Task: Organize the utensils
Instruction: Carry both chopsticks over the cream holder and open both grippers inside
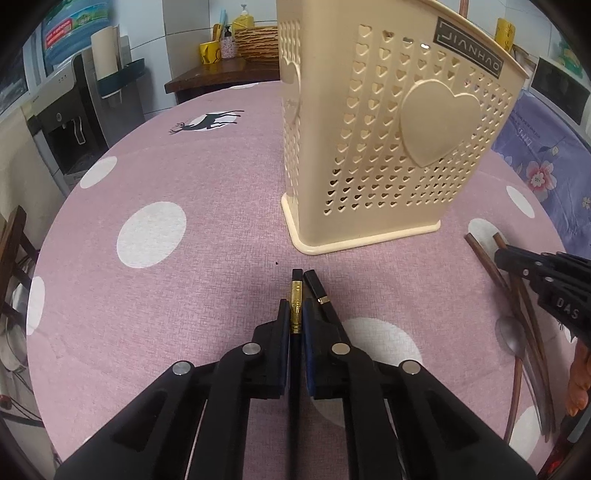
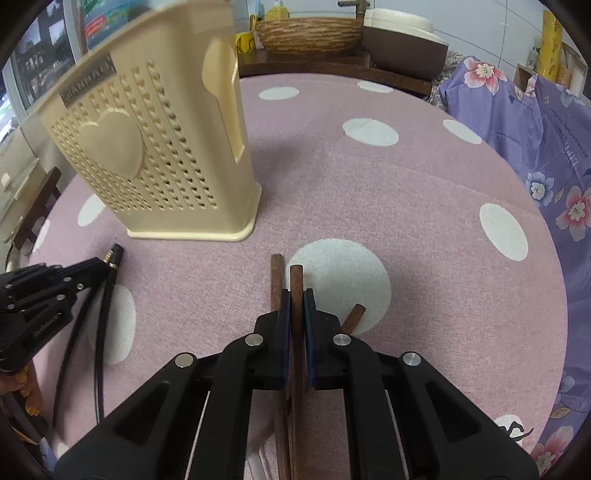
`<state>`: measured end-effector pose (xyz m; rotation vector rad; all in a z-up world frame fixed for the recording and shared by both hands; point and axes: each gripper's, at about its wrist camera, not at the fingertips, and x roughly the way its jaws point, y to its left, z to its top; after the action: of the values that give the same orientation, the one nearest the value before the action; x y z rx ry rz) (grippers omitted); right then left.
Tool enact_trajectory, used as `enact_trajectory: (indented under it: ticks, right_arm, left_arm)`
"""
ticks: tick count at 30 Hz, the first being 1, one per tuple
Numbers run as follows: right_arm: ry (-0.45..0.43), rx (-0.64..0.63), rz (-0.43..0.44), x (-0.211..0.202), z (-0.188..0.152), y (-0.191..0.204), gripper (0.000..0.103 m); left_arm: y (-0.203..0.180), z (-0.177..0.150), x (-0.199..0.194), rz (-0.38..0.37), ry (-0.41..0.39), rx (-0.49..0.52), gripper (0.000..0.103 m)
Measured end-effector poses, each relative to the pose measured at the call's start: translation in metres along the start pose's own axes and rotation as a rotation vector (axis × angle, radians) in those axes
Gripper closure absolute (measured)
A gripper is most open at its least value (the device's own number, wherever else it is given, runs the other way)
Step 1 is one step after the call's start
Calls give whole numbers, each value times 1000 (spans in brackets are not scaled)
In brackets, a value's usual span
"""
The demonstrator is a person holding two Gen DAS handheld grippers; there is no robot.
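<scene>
My left gripper [image 1: 295,308] is shut on a black chopstick [image 1: 295,291] with a gold band, low over the pink dotted tablecloth [image 1: 207,177]. A second black chopstick [image 1: 314,286] lies against its right finger. The cream heart-pierced utensil holder [image 1: 388,147] stands upright just beyond. My right gripper [image 2: 296,295] is shut on a brown wooden chopstick [image 2: 296,278]. Another brown chopstick [image 2: 276,273] lies just to its left and a third [image 2: 355,315] pokes out on the right. The holder [image 2: 155,155] stands to the upper left there. The left gripper [image 2: 98,264] shows at that view's left edge.
A clear plastic spoon [image 1: 511,332] lies among the brown chopsticks [image 1: 480,251] at the right. A woven basket [image 2: 310,33] and a yellow mug [image 1: 209,51] sit on a side table behind. Purple floral cloth [image 2: 535,155] borders the table's right edge. A water dispenser [image 1: 66,122] stands left.
</scene>
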<state>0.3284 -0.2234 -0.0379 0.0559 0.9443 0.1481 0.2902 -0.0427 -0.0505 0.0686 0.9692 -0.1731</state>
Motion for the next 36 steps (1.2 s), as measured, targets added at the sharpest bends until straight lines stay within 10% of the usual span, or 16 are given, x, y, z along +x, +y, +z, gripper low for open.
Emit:
enact_trajectory:
  ticks: [22,36]
  right_arm:
    - [-365,116,239,-185,-18,-20,95]
    - [-397,32,262,-218,-22,11,95]
  left_arm:
    - [28,-3,-180,-203,-383,7,95]
    - [40,-7,-197,-211,-430,-4,95]
